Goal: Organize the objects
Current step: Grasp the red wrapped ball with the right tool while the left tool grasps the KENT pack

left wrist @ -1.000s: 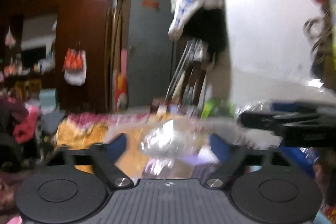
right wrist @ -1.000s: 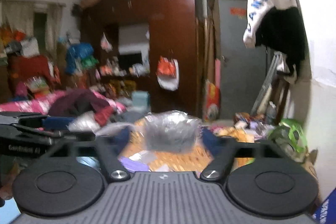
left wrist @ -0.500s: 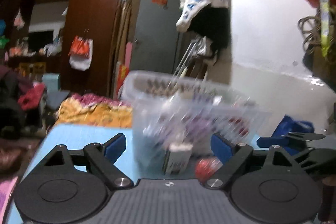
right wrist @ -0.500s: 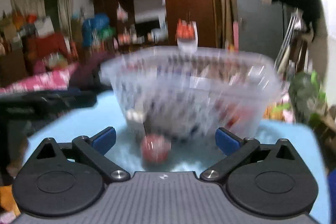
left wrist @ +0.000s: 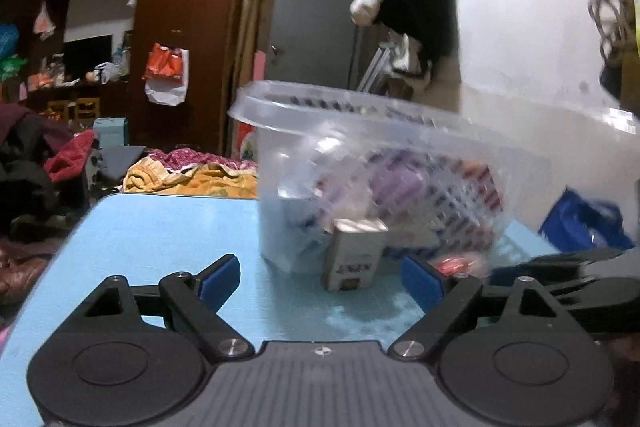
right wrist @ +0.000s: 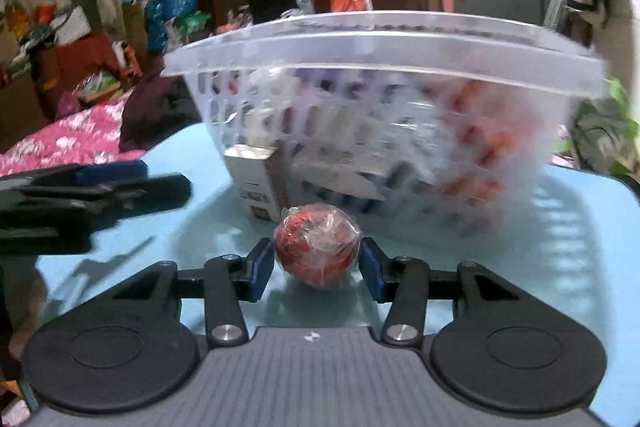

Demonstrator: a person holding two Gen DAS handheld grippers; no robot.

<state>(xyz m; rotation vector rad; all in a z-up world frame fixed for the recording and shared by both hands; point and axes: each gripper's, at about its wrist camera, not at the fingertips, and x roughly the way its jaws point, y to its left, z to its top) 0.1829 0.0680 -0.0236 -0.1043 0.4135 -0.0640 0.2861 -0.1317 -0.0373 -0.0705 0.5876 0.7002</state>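
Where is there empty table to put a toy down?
The blue table is bare left of the clear basket, beyond the open left gripper. It is crowded in front of the basket: a small box and the wrapped red ball in the right gripper.

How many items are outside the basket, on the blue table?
2: a small box standing against the basket front, and a red wrapped ball between the right gripper jaws. More may be hidden behind.

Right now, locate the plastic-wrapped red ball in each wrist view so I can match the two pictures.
Left wrist view: the wrapped red ball peeks out low right of centre, partly hidden behind the left tool's right finger.
Right wrist view: it sits centre-low, between the right tool's blue pads.
Shared landmark: the small upright box against the clear basket.
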